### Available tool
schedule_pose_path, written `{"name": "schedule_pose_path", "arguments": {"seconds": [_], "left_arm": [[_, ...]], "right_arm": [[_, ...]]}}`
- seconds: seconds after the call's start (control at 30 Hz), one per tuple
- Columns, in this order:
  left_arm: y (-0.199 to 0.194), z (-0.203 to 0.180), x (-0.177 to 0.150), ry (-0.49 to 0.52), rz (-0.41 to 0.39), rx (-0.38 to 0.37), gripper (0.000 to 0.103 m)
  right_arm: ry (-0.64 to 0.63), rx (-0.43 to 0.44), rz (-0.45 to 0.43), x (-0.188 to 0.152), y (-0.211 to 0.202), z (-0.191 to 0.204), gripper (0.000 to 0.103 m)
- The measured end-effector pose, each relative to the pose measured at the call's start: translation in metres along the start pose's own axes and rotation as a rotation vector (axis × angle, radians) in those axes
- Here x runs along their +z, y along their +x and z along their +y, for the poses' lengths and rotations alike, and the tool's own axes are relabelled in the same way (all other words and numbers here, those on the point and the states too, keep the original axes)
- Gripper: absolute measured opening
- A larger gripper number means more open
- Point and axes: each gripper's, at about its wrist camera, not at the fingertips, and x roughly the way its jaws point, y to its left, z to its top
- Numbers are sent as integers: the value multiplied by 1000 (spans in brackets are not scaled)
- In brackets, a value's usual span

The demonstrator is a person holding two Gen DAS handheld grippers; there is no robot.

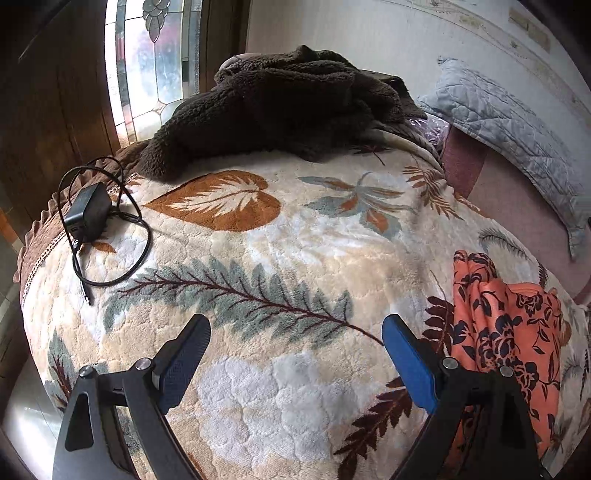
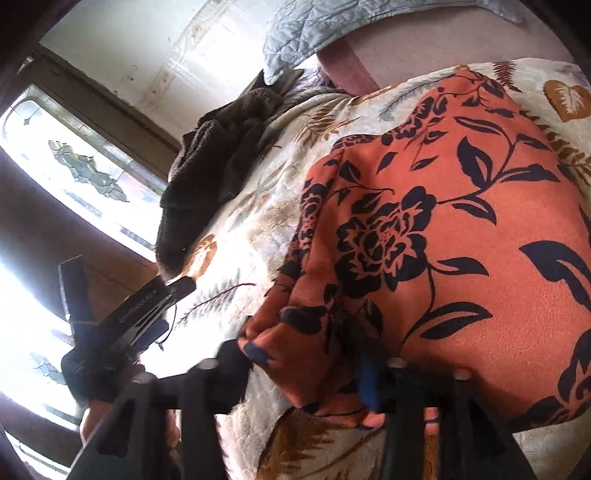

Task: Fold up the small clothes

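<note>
A bed [image 1: 280, 258] wears a plush cream blanket printed with leaves; behind it a leaded-glass window [image 1: 155, 62] glows bright between dark wood panels [image 1: 55, 110]. A pale wall [image 1: 369, 33] rises beyond, with a quilted grey pillow [image 1: 509, 125] leaning against it

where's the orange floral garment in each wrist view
Left wrist: the orange floral garment lies at the lower right edge, on the leaf-print blanket, beside the blue pad.
Right wrist: it fills the centre and right of the picture.
Shared landmark: the dark brown fleece, top centre in the left view, upper left of centre in the right.
</note>
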Motion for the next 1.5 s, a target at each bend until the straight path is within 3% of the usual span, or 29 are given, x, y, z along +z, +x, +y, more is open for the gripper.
{"name": "schedule_pose_path", "arguments": {"seconds": [0.03, 0.2, 0.3, 0.37, 0.5, 0.57, 0.63, 0.7, 0.83, 0.9, 1.13, 1.3, 1.5], "left_arm": [[-3, -7, 0, 17, -11, -23, 94], [-23, -37, -6, 97, -70, -163, 94], [-34, -60, -17, 176, -86, -226, 94], [-42, -78, -27, 259, -104, -246, 94], [-44, -113, -53, 422, -92, -209, 94], [-30, -126, -67, 505, -72, -96, 94], [-9, -131, -75, 558, -42, 10, 95], [1, -126, -73, 542, -35, 39, 96], [3, -120, -70, 508, -25, 15, 96], [1, -121, -72, 521, -36, 21, 96], [4, -123, -70, 522, -42, 12, 97], [7, -123, -69, 519, -42, 4, 97], [6, -122, -69, 516, -39, 0, 97]], "right_arm": [[-11, 26, 12, 1, -5, 2, 77], [-91, 10, -48, -1, -47, -6, 76], [-104, -73, -126, 7, -77, -20, 41], [-108, -156, -168, 14, -93, -34, 36], [-69, -218, -195, 23, -113, -59, 35], [-64, -230, -159, 25, -106, -67, 35], [-48, -241, -55, 24, -82, -78, 36], [-69, -240, -48, 22, -69, -85, 36], [-74, -219, -31, 35, -72, -83, 36], [-68, -197, -67, 48, -77, -83, 36], [-48, -274, -107, 108, -48, -88, 36], [4, -326, -13, 128, 4, -116, 37], [-31, -326, 0, 125, -10, -110, 36]]}}
